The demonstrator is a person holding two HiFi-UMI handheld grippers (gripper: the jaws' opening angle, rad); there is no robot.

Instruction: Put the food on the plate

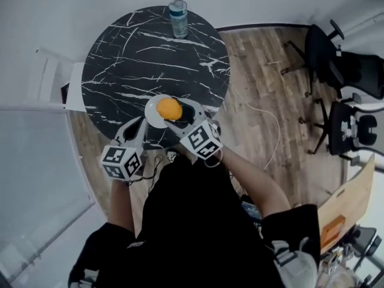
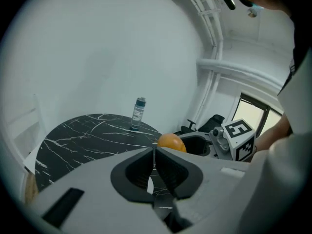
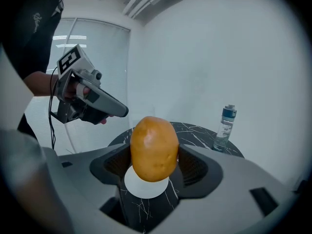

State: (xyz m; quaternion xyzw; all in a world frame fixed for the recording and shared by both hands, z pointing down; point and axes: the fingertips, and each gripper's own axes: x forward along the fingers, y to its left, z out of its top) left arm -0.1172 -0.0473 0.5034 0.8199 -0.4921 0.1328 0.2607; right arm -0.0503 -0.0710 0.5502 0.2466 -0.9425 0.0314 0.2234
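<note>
right claw (image 3: 155, 165) grips the potato (image 3: 154, 147) over the plate (image 3: 141, 189) at the tabletop's (image 1: 132, 59) 6 o'clock edge; left claw (image 2: 154, 165) closed, empty.

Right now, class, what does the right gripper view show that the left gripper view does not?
Only the right: the right gripper shut on the potato, and the left gripper seen from outside. Only the left: its own shut, empty jaws and the right gripper's marker cube. Both: potato, bottle, table.
</note>
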